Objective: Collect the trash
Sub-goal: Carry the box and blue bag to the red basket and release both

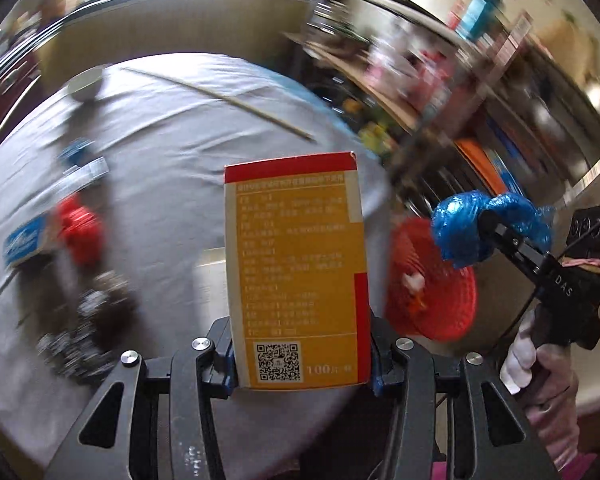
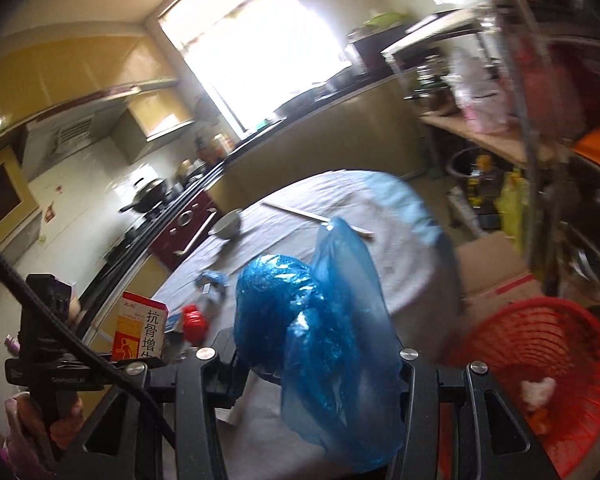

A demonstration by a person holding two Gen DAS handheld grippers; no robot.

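My left gripper (image 1: 302,364) is shut on an upright orange and red medicine box (image 1: 296,264), its pads pressing on the box's two sides above the round table (image 1: 172,152). The same box (image 2: 142,328) shows at the lower left of the right wrist view. My right gripper (image 2: 320,364) is shut on a crumpled blue plastic bag (image 2: 300,304), part of which hangs loose. In the left wrist view that bag (image 1: 460,228) is held out to the right, over a red mesh basket (image 1: 440,292). The basket (image 2: 540,360) stands on the floor beside the table and holds some white and orange scraps.
On the grey tablecloth lie a white bowl (image 1: 85,86), a long chopstick (image 1: 220,98), a red lump (image 1: 80,232), a blue and white carton (image 1: 24,244) and dark crumpled scraps (image 1: 88,320). A crowded shelf rack (image 1: 460,80) stands right of the table, with a cardboard box (image 2: 496,268) on the floor.
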